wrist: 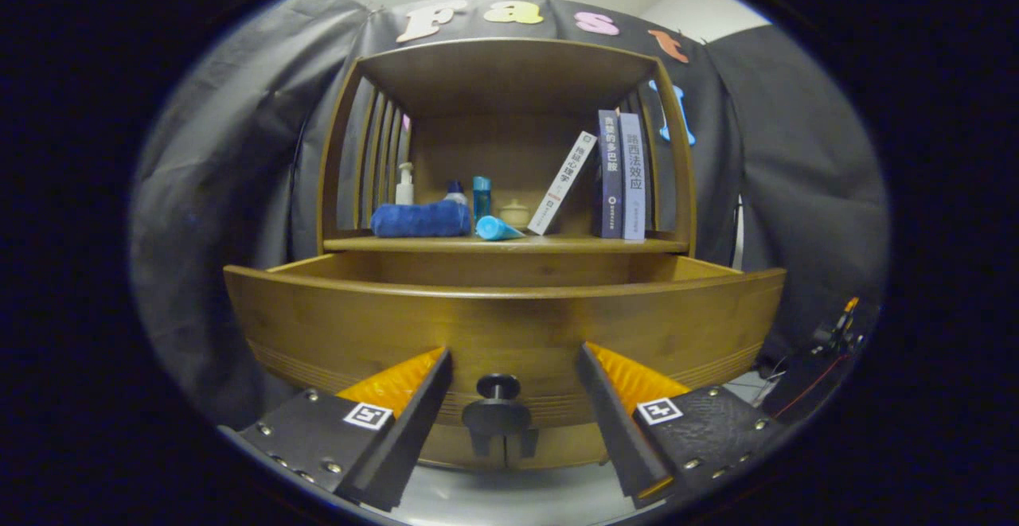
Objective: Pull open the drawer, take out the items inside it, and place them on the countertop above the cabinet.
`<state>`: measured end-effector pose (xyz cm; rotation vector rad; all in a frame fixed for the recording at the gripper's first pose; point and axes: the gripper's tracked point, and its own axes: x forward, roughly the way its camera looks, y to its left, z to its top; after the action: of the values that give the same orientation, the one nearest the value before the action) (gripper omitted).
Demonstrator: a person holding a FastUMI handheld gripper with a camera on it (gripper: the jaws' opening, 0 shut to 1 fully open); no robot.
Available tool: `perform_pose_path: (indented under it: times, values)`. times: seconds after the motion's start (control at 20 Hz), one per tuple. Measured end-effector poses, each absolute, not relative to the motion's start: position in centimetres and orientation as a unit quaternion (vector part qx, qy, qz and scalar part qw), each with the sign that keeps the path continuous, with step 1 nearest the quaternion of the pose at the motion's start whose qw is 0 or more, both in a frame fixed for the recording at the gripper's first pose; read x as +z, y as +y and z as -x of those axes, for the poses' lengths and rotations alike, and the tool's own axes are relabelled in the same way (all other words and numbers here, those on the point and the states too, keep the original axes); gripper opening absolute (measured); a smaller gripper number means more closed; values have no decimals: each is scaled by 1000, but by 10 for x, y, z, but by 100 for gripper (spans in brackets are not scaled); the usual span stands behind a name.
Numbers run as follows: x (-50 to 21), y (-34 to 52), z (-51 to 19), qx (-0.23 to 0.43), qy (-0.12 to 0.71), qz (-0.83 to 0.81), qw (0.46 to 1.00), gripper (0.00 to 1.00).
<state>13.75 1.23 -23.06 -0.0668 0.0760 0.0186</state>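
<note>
The gripper [513, 363] has its two fingers spread apart, holding nothing. Between them, slightly lower than the fingertips, sits the dark round knob [497, 387] of the drawer [334, 327]; neither finger touches it. Just ahead of the fingers stands the drawer's wooden front, and the drawer is pulled out toward the gripper, its open top edge showing above the fingertips. What lies inside cannot be seen from this low angle.

Beyond the drawer, the countertop [573, 244] runs across the cabinet [509, 72] under a wooden hutch. On it, to the left of the fingers' line, lies a rolled blue towel [420, 220], with a white pump bottle [404, 185] behind it. Near the middle are a light blue tube [497, 228] lying down, a blue bottle [482, 196] upright and a small cream jar [514, 213]. To the right, a white book [563, 182] leans toward two upright books [621, 176].
</note>
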Motion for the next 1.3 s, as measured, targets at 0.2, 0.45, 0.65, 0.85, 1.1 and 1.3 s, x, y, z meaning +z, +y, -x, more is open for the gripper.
perform_pose_path:
  times: [0.2, 0.45, 0.65, 0.85, 1.1, 1.3]
  values:
    - [-233, 14, -169, 10, 34, 29, 999, 99]
    - [-234, 14, -196, 14, 27, 30, 999, 99]
    - [-236, 13, -218, 14, 23, 27, 999, 99]
    - [-237, 16, -241, 15, 3, 24, 1000, 99]
    - [-240, 17, -267, 15, -30, 22, 999, 98]
    - [-243, 19, -283, 11, -43, 1, 999, 98]
